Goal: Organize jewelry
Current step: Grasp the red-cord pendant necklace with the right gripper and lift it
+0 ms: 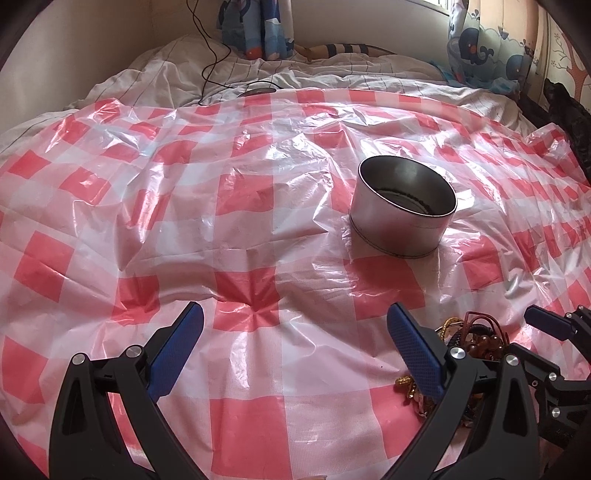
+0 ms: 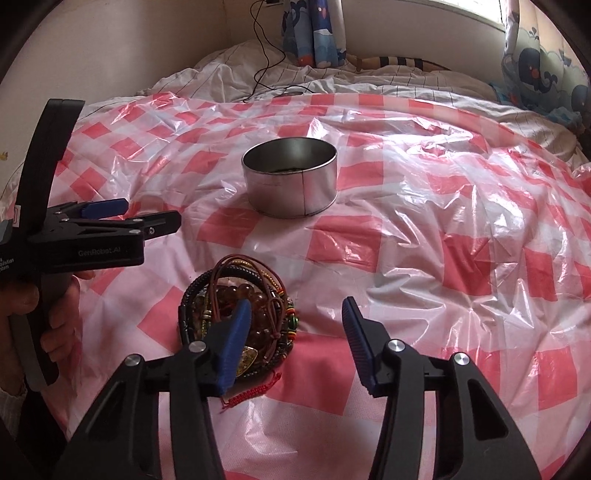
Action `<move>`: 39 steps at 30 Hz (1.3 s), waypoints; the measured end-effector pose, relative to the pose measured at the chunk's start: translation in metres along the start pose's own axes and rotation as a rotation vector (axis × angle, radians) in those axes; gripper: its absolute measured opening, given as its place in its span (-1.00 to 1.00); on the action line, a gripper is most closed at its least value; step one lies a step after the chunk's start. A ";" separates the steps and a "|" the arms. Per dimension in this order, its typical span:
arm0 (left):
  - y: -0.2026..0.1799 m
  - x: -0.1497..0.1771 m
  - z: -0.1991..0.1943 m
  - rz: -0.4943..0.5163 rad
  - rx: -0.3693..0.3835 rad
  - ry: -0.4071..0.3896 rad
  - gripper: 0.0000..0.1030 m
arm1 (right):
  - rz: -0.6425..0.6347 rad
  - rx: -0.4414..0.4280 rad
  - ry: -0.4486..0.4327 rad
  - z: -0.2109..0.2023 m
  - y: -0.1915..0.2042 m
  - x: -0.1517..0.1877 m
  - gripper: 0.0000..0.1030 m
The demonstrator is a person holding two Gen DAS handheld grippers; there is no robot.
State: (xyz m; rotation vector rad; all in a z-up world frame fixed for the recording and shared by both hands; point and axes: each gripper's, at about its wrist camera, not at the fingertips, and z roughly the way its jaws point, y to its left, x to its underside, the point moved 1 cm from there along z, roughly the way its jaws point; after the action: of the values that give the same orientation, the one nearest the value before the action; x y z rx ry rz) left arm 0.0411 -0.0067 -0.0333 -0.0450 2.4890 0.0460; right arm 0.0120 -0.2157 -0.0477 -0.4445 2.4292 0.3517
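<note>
A tangled pile of bracelets and bead strings (image 2: 236, 291) lies on the red-and-white checked plastic sheet (image 2: 443, 240). My right gripper (image 2: 295, 306) hovers open just over the pile's right side. Its left finger covers part of the pile, and only bare sheet shows between the pads. Beyond the pile stands an open round metal tin (image 2: 291, 195) with something dark at the bottom. My left gripper (image 1: 295, 314) is open over bare sheet, left of the pile (image 1: 476, 336), with the tin (image 1: 399, 225) ahead on its right. A hand (image 2: 55, 321) holds the left gripper (image 2: 151, 212).
The sheet covers a bed with rumpled striped white bedding (image 2: 229, 70) at the back. A black cable (image 2: 266, 55) trails across that bedding. Patterned curtains (image 2: 314, 33) hang against the far wall and on the right (image 2: 543, 74).
</note>
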 end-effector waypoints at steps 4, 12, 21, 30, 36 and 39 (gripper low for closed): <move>0.000 -0.001 0.000 0.006 0.001 -0.002 0.85 | 0.051 -0.073 0.045 0.009 -0.005 0.001 -0.26; 0.000 -0.001 0.001 0.008 0.002 -0.002 0.85 | 0.030 -0.108 0.040 0.005 0.002 0.003 -0.63; -0.003 0.000 0.001 0.015 0.004 -0.002 0.85 | 0.075 -0.123 0.009 -0.003 -0.009 0.001 -0.92; -0.010 0.002 -0.006 0.054 0.082 -0.006 0.85 | 0.132 -0.164 -0.097 -0.022 -0.020 -0.007 -0.92; -0.037 0.014 -0.022 0.159 0.293 -0.026 0.79 | 0.257 -0.200 -0.198 -0.043 -0.052 -0.015 -0.92; -0.056 0.023 -0.022 0.233 0.302 -0.021 0.53 | 0.300 -0.190 -0.183 -0.039 -0.063 -0.014 -0.92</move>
State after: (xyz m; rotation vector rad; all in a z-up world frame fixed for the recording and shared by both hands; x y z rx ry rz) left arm 0.0121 -0.0641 -0.0312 0.3697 2.4411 -0.2305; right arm 0.0258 -0.2834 -0.0179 -0.1180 2.2914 0.7247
